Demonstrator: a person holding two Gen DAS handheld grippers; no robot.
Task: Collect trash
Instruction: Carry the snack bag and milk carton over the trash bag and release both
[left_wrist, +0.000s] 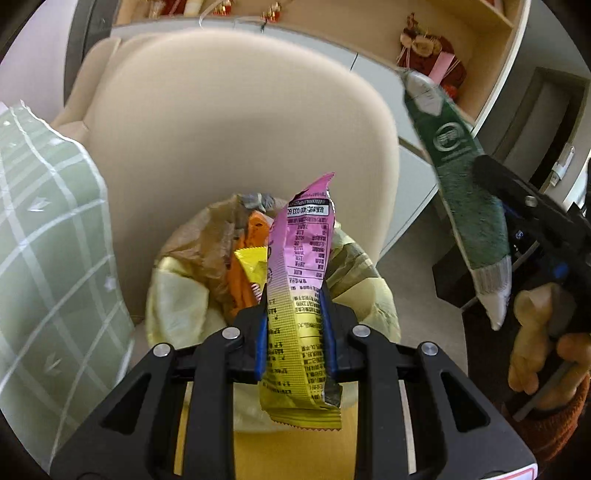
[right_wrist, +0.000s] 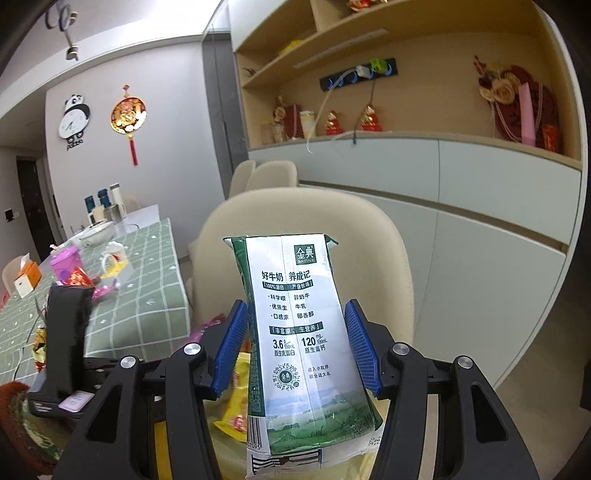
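My left gripper is shut on a pink and yellow snack wrapper and holds it upright above a trash bin lined with a yellow bag. The bin holds orange and yellow wrappers. My right gripper is shut on a green and white milk carton, squeezed at its middle. In the left wrist view the carton and the right gripper are at the right, beside the bin and higher. The left gripper's body shows at the left of the right wrist view.
A beige chair stands right behind the bin. A table with a green checked cloth is at the left, carrying boxes, wrappers and cups. A cabinet with shelves fills the right.
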